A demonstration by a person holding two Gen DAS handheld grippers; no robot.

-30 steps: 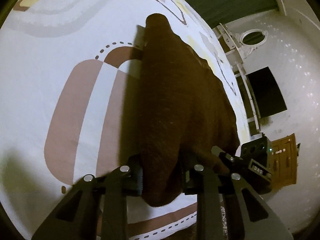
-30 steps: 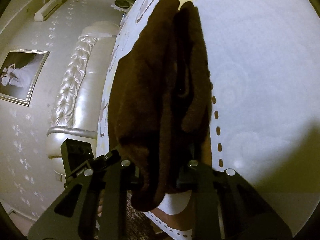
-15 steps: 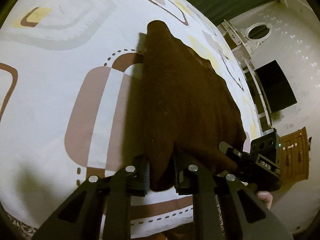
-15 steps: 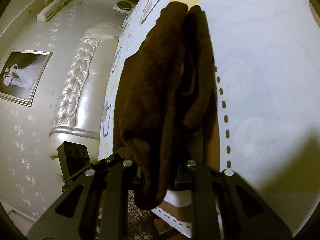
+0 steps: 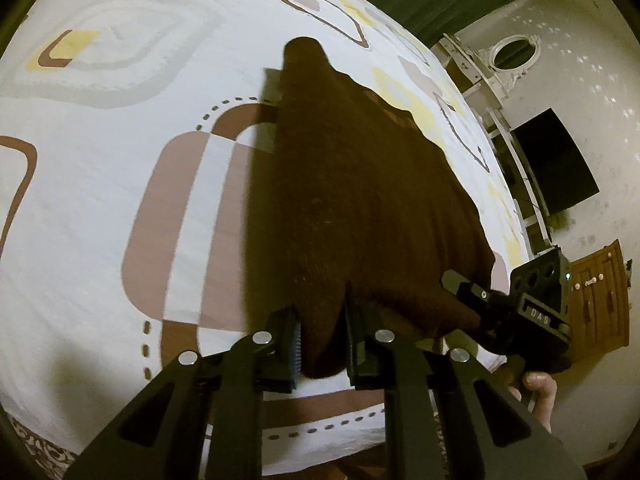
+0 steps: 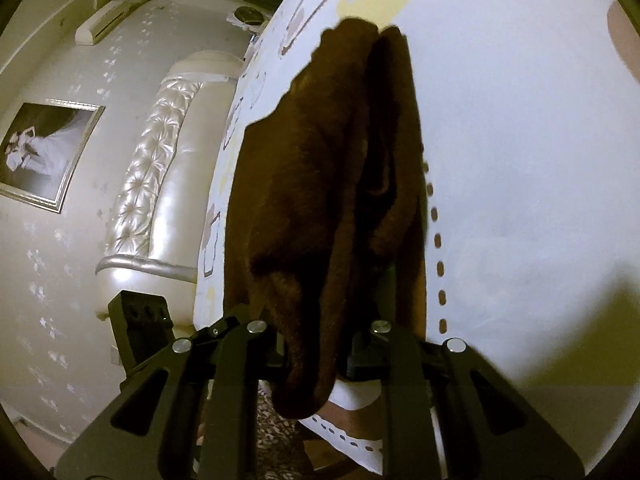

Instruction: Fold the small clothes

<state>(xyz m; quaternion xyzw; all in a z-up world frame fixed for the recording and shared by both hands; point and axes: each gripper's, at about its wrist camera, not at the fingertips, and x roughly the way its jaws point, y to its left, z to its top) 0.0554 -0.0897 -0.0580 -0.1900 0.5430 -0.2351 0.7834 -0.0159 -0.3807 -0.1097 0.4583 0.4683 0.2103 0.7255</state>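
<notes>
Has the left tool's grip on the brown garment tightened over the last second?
Yes. The left tool now pinches a narrower bunch of the brown garment than before, over the same brown rounded patch on the bedsheet.

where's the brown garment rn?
On the patterned bedsheet, centre of both wrist views: the brown garment has its near edge pinched by the left gripper and the right gripper.

Likely bedroom: bed (image 5: 120, 200), tufted headboard (image 6: 148, 168)

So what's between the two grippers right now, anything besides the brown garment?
Only the brown garment: in the left wrist view its near edge runs from the left gripper across to the right gripper, both shut on it, above the patterned bedsheet.
</notes>
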